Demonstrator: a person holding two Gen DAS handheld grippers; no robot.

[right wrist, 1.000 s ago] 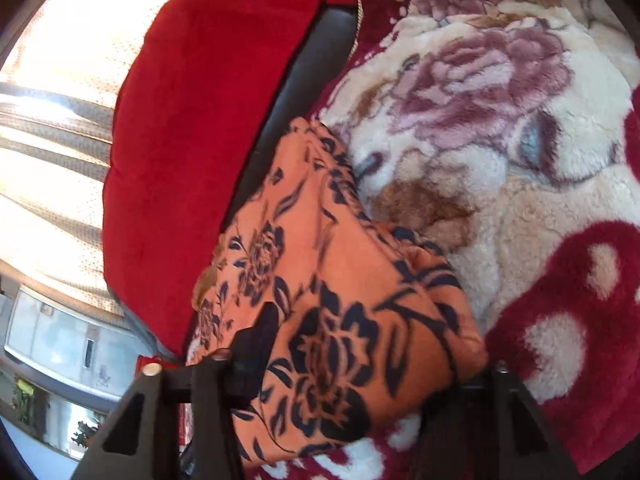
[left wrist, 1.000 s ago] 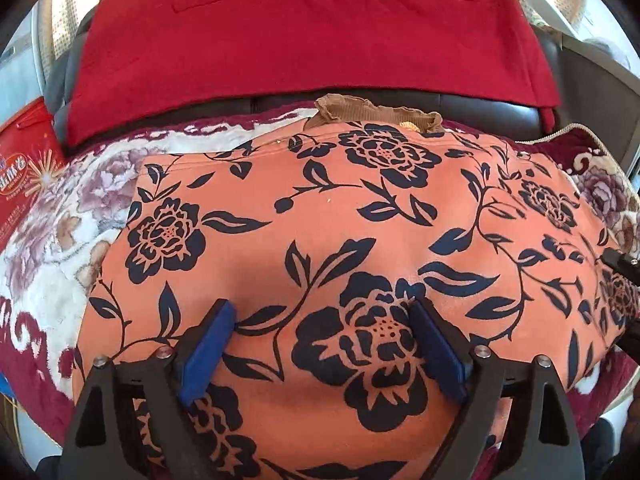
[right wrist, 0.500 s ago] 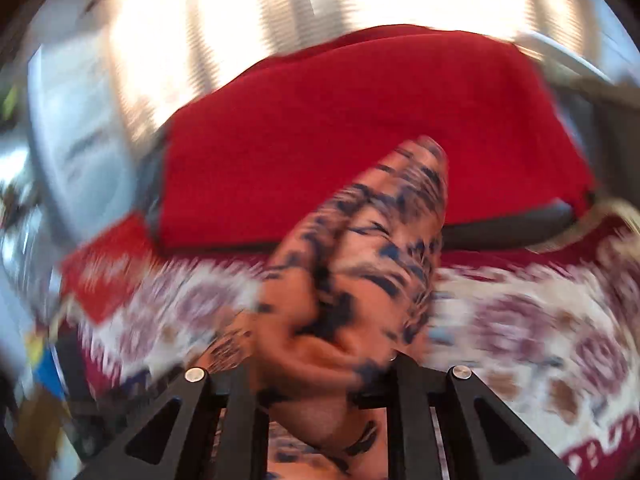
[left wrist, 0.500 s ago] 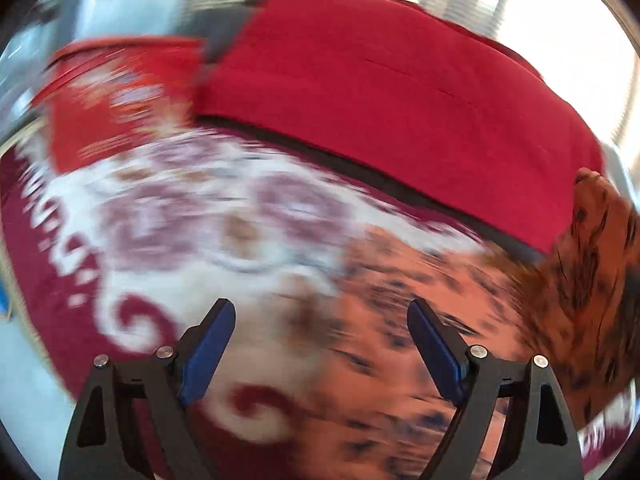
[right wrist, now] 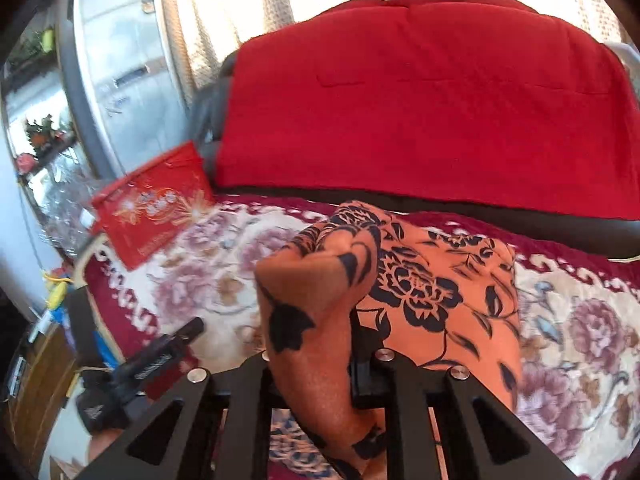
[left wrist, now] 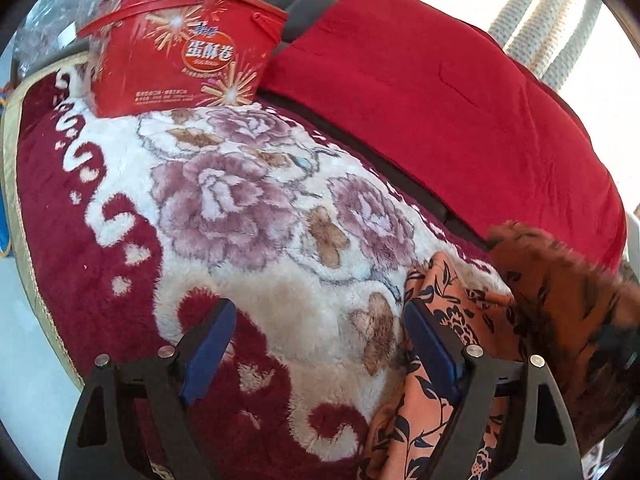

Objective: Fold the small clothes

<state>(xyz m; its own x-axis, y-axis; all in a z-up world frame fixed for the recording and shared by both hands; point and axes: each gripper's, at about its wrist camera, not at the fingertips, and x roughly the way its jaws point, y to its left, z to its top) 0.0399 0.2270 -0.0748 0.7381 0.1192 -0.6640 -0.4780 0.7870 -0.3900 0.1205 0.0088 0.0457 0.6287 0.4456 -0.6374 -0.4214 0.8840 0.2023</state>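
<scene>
- Plush blanket (left wrist: pixel 248 264), maroon and cream with mauve roses, covers the seat; red cushion (left wrist: pixel 440 112) leans behind, curtains backlit.
- Red gift box (left wrist: pixel 176 48) stands at the blanket's far corner.
- Left gripper (left wrist: pixel 316 344) fingers gape wide, empty, over the blanket.
- Right gripper (right wrist: pixel 316 364) fingers pinch the orange floral garment (right wrist: pixel 436 292), bunched upward, its rest lying on the blanket.

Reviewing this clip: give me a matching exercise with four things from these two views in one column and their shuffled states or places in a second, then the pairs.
Things:
1. left gripper
2. right gripper
3. red gift box
4. red cushion

States or places:
A. propped against the dark backrest
B. open, over the floral blanket
C. shut on the orange floral garment
D. standing on the blanket's far left corner

Pairs: 1-B, 2-C, 3-D, 4-A
</scene>
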